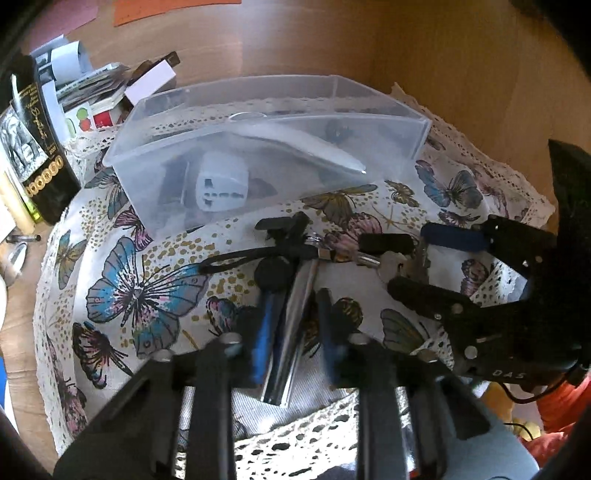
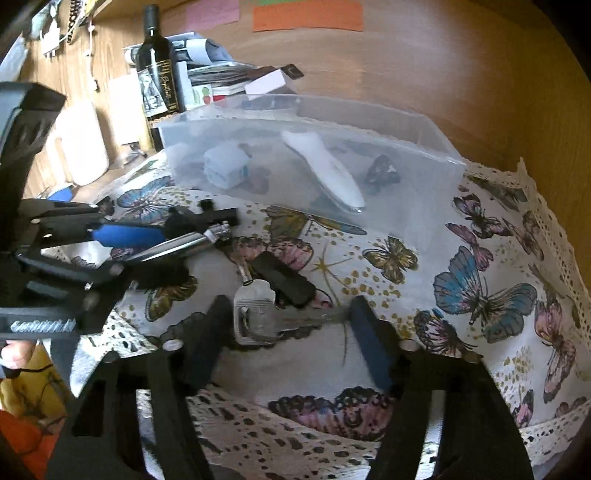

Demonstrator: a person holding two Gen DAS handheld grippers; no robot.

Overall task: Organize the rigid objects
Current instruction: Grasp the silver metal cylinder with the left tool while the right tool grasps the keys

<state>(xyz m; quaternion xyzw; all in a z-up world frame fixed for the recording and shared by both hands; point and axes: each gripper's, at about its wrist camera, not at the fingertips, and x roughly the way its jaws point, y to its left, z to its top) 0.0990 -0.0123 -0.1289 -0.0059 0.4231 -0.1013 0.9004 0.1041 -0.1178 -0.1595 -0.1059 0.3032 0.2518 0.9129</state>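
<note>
We saw the left gripper with blue-padded fingers apart, straddling a chrome tube that lay on the butterfly-print cloth; whether the pads touched the tube we could not tell. A black strap and clip sat at the tube's far end. The right gripper was also spread wide, fingers either side of a silver key joined to a black fob, not closed on it.

The clear plastic bin stood on the cloth behind both grippers. Inside it were a white plug adapter, a white wand-shaped device leaning across, and a small dark object we could not identify.

Readable writing was scarce: "DAS" on the right gripper's body in the left wrist view. The wine bottle, left of the bin, had a dark label with gold script and a row of gold medals, illegible to us. Papers and boxes were stacked just beside the bottle. An orange paper strip was on the wooden panel behind.
</note>
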